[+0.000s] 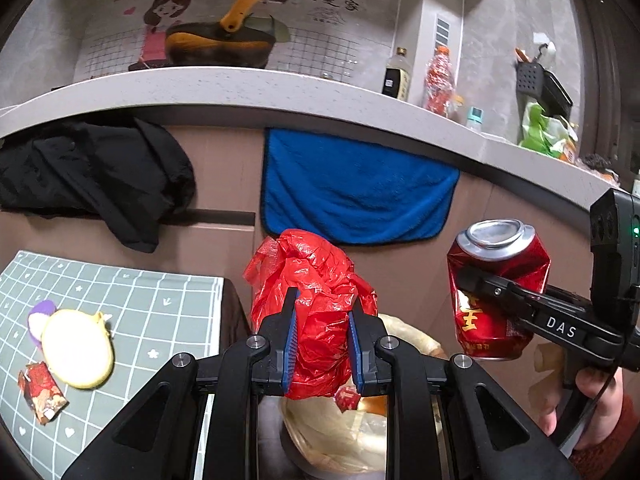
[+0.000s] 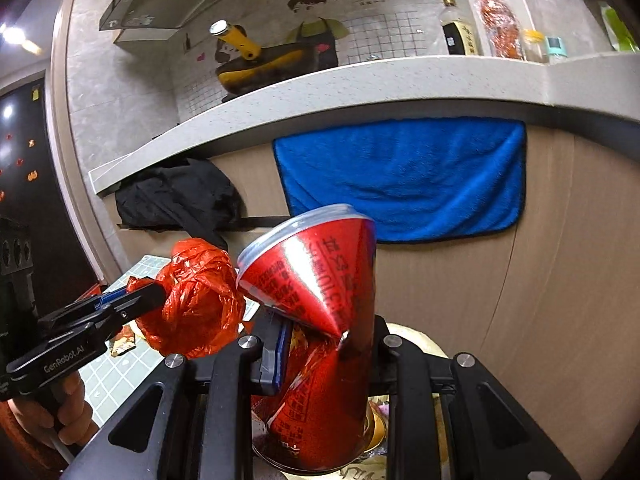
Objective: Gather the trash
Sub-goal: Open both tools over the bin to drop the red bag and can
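Observation:
My left gripper is shut on a crumpled red plastic bag and holds it in the air above a bin lined with a pale bag. It also shows in the right wrist view, with the red bag. My right gripper is shut on a crushed red drink can, held beside the red bag; the can also shows in the left wrist view, with the right gripper. A candy wrapper and a yellow round piece lie on the table mat.
A counter runs across behind, with a pan, bottles and a green bag on it. A blue towel and a black garment hang on the cabinet front.

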A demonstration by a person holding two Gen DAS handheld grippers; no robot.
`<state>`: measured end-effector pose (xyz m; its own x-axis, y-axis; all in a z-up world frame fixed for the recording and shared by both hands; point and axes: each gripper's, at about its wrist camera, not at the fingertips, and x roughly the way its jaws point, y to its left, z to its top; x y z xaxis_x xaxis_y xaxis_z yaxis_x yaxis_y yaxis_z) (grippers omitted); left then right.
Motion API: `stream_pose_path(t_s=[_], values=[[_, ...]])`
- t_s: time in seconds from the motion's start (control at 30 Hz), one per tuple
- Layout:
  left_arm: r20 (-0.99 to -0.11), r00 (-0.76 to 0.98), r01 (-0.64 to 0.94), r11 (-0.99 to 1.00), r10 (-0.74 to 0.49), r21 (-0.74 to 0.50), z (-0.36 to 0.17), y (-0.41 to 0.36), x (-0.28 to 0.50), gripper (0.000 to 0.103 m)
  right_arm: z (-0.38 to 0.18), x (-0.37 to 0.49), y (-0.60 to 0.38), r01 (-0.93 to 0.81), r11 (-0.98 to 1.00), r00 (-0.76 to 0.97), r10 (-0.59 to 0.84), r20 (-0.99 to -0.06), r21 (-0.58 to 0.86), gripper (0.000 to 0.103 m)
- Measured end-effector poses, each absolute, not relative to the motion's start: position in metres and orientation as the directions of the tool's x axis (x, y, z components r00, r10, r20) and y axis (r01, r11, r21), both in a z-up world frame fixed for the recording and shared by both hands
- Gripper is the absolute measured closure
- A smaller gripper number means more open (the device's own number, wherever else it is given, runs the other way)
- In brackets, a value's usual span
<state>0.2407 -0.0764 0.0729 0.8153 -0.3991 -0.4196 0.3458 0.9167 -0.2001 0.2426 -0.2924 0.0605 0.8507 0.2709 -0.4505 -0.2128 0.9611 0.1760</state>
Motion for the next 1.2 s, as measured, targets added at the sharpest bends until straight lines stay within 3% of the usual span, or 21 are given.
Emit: stream_pose_path(t_s=[0.67,1.2], values=[[-0.469,0.733,0.417,0.87,-0.493,-0.263,0.051,-0.072,0.255,0.081,0.031,0.24,-0.294,-0.063,0.981,0.839,0.151,-0.523,0.182,0.079],[-0.57,0.656,0.396,0.869,-0.494,-0.297,0.0,-0.112,0.271,0.081,-0.016,0.259,-0.327,-0.063,0.967,0.783,0.2,-0.588,0.245,0.079]])
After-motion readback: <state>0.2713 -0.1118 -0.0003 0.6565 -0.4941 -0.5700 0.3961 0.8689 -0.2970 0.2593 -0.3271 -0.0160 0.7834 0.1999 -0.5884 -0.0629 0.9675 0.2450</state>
